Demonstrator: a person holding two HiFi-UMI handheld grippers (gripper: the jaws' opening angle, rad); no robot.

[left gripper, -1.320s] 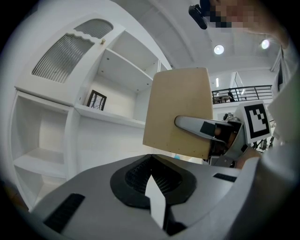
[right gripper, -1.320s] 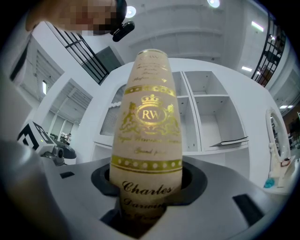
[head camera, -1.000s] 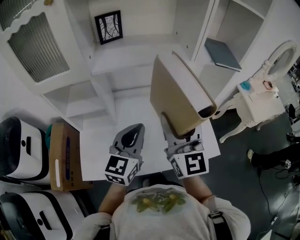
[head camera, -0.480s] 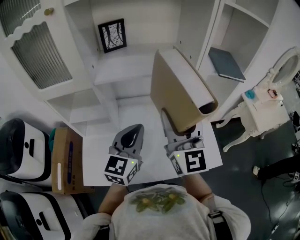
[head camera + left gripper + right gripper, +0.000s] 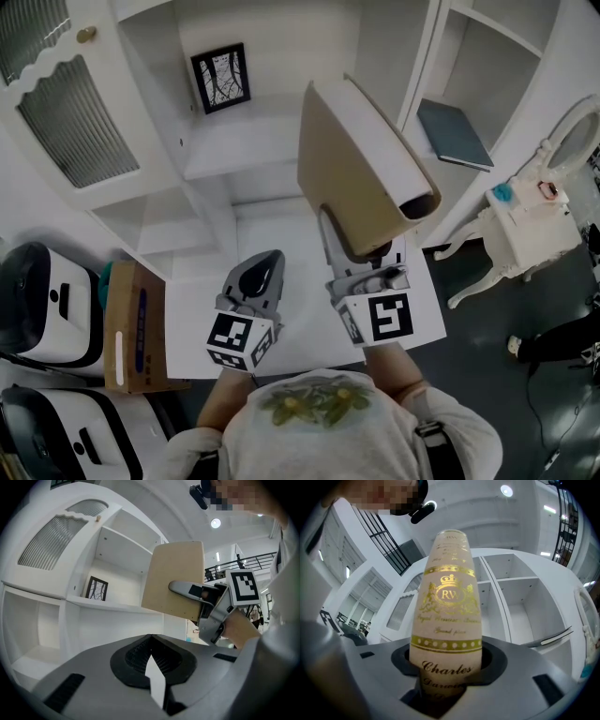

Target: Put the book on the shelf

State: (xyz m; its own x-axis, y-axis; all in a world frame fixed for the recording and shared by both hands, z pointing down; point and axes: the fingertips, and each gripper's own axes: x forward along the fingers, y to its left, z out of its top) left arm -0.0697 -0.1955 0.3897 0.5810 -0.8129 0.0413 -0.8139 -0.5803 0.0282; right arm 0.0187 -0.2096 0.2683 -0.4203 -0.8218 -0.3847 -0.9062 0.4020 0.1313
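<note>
my right tongs [image 5: 359, 251] grip book [image 5: 356, 159] | left tongs [image 5: 260, 275] closed, empty | I should stand book upright, slide squarely onto far shelf [image 5: 234, 141]

On my head view a framed black-and-white picture [image 5: 221, 79] stands upright at upper left, with a ribbed-pane cabinet door [image 5: 75, 117] and its round knob [image 5: 86, 35] further left. A thin dark-blue cover [image 5: 456, 134], perhaps a notebook, lies flat at upper right. A cardboard box [image 5: 133, 326] sits just beside the white desk's [image 5: 197, 309] left edge, and two white-and-black machines [image 5: 37, 305] lie left of it. At right stands a small white side table [image 5: 511, 230] carrying something teal [image 5: 502, 193].
</note>
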